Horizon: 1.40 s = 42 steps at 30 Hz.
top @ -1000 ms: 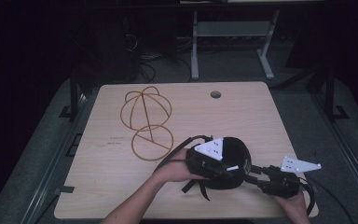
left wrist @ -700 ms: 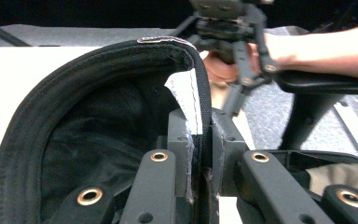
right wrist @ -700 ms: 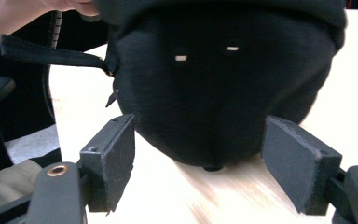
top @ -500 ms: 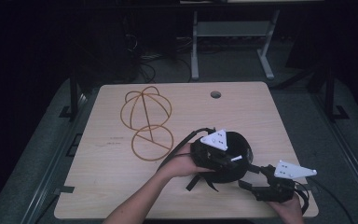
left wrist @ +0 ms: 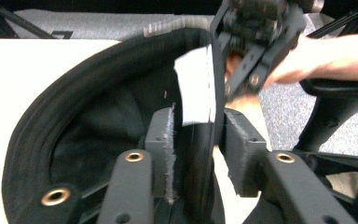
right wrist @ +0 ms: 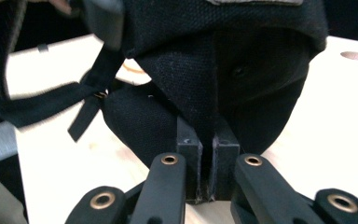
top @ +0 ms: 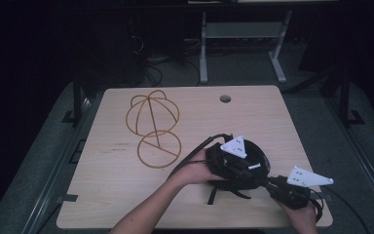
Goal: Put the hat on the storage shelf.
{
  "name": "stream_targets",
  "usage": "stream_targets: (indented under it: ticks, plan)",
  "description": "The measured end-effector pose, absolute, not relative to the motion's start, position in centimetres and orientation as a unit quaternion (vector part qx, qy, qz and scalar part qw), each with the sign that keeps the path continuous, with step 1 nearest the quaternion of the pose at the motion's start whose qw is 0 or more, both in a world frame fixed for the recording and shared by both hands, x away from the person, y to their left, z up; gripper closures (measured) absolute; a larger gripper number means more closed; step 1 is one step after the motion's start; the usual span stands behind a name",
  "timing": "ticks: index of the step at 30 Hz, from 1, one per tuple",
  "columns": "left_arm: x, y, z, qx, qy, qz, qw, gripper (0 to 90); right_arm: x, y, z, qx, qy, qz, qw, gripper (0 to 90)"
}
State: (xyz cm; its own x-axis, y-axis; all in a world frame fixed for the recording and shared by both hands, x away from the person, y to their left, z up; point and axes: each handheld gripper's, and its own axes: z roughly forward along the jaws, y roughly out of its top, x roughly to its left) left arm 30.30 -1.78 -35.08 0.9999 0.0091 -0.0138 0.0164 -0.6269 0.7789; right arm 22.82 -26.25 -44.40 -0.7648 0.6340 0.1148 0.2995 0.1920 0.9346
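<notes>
Now the hold on the black cap (top: pixel 238 163) is passing between the two grippers. The right gripper (right wrist: pixel 204 175) has just been closing, and in its own view its fingers (right wrist: pixel 189 140) are pinched together on a fold of the cap's fabric, with only a thin seam of cloth between them. A second ago those fingers stood apart, just beside the cap, gripping nothing.

The left gripper (left wrist: pixel 198 154) has just been opening. In its view the cap's edge, with the white label (left wrist: pixel 195 91) on it, stands between its fingers (left wrist: pixel 161 144), but there is a gap on either side, so the pads seem no longer to press on the cloth. The right gripper's fingers show just beyond, on the same rim.

The cap sits low over the near right part of the table (top: pixel 102 185), between the two grippers, with a strap (right wrist: pixel 86 116) hanging off to one side of the right fingers. The wire stand (top: pixel 153 129) is well apart, beyond the left hand (top: pixel 197 170).

By my reading this is a regrasp: the right side now carries the cap, which frees the left to take a new hold, likely to spread the opening before the cap goes onto the stand.
</notes>
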Motion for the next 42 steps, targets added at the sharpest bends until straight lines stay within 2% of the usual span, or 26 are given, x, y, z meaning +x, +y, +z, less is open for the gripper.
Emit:
stream_targets:
  ticks: [2,5,14,26,42]
  plan:
    - [30.3,-1.2,-34.8,0.899,0.014,-0.001,0.437,56.8,23.0,-26.7,-44.0,0.317,0.747,0.566,0.148,85.9]
    - [30.0,-0.4,-34.3,0.898,0.017,0.009,0.439,53.4,23.2,-27.1,-43.6,0.324,0.74,0.571,0.147,86.0]
    - [29.8,3.2,-35.1,0.902,0.043,0.039,0.429,50.7,23.5,-27.9,-41.8,0.328,0.735,0.571,0.162,86.5]
    - [29.2,7.6,-37.4,0.9,0.08,0.054,0.425,47.9,24.9,-28.1,-39.3,0.328,0.741,0.56,0.171,86.6]
    - [28.2,11.7,-40.9,0.896,0.122,0.069,0.42,41.2,27.7,-28.4,-33.5,0.315,0.758,0.546,0.169,86.6]
